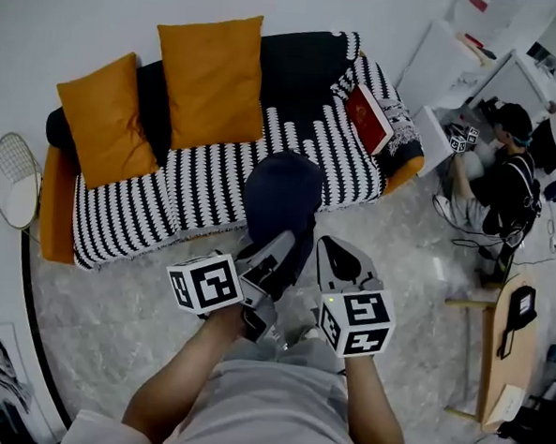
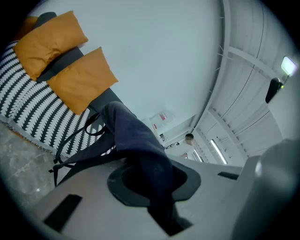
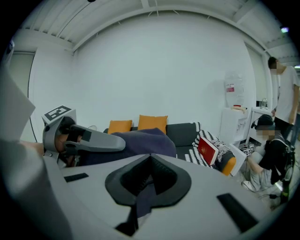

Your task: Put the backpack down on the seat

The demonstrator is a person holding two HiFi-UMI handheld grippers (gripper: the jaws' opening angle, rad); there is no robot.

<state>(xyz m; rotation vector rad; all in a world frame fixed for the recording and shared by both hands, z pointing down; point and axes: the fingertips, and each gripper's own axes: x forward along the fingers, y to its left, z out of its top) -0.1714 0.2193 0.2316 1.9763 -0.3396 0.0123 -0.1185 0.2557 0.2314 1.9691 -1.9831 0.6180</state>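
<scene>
The fingers of the left gripper are clamped on a thick fold of the dark blue backpack, which runs down into the slot between them. The fingers of the right gripper are pressed together on a thinner strip of the same dark cloth, pinched flat between the pads.

In the head view the left gripper and the right gripper sit side by side, each with its marker cube turned towards the camera, and the person's forearms reach in from the bottom edge. The backpack bulges up just beyond both sets of fingers, a rounded dark mass held above the marble floor at the front edge of the sofa. It is not lying on the seat; whether it brushes the seat's front edge cannot be told. In the left gripper view its black straps hang loose below it.

The sofa wears a black-and-white striped cover. Two orange cushions lean against its dark back, and a red book lies tilted at its right end. A round racket stands against the wall at the sofa's left. Well to the right, a person sits on the floor, and nearer the camera stands a wooden desk.
</scene>
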